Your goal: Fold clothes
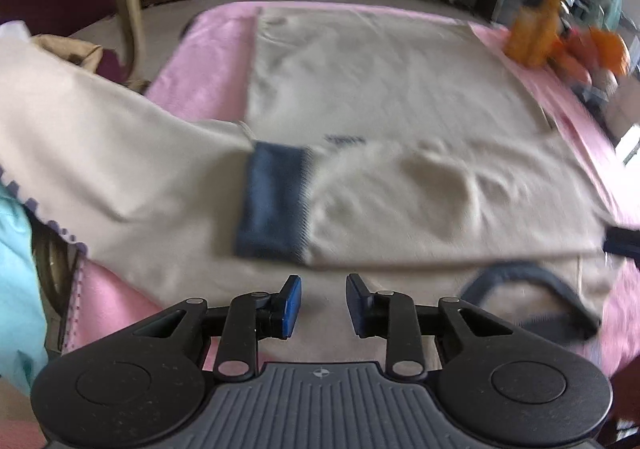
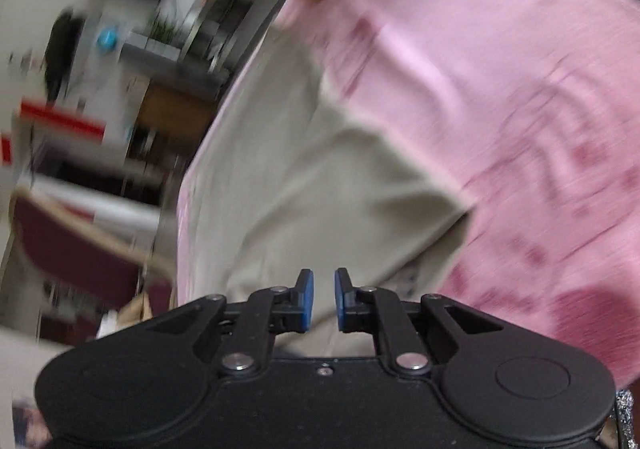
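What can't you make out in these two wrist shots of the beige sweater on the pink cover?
- Left wrist view: the small dark print on the beige sweater is blurred, unreadable.
- Left wrist view: the orange toy is smeared; what it is stays unclear.
- Left wrist view: the navy collar is partly cut off by the claw body.
- Right wrist view: heavy motion blur hides the pink cover pattern and the room behind.
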### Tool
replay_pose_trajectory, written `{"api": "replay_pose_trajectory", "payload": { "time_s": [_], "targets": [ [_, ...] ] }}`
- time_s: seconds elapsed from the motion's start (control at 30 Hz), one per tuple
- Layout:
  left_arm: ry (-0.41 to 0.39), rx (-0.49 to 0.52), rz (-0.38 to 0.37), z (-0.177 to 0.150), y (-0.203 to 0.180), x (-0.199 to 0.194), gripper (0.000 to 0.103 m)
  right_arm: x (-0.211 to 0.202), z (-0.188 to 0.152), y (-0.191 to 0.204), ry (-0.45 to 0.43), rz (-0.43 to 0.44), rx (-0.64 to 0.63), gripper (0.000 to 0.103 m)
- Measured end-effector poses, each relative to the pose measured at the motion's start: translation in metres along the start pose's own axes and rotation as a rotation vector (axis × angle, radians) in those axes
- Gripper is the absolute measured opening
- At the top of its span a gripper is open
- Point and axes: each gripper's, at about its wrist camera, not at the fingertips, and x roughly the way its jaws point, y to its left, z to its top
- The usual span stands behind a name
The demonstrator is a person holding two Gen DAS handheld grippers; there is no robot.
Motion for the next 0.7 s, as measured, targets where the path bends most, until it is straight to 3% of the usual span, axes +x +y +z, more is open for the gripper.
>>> {"api": "replay_pose_trajectory", "payload": {
  "time_s": [0.17,0.27,0.37,0.57,0.7],
  "targets": [
    [-0.036,0.154,-0.125,-0.012,-0.033,-0.011,0.026,0.008,-0.015,0.015,0.085,-0.067,-0.09,0.013],
    [0.023,0.255,-0.125,-0.024,-0.052,-0.005,0.024,0.005,-0.027,0.019,0.126,-0.139,-0.132,0.009],
    [0.017,0.307,-0.097,-0.032,-0.058,-0.013,0.023,-0.008,-0.04,0.023,0.168,-0.189,-0.174,0.008],
    [-0.025,0.192,-0.153,-0.037,-0.04,-0.034,0.027,-0.042,-0.059,0.026,0.114,-0.181,-0.231,0.013],
    [-0.072,0.116,-0.133,-0.031,-0.032,-0.033,0.029,-0.033,-0.048,0.037,0.061,-0.101,-0.258,0.013]
  ]
}}
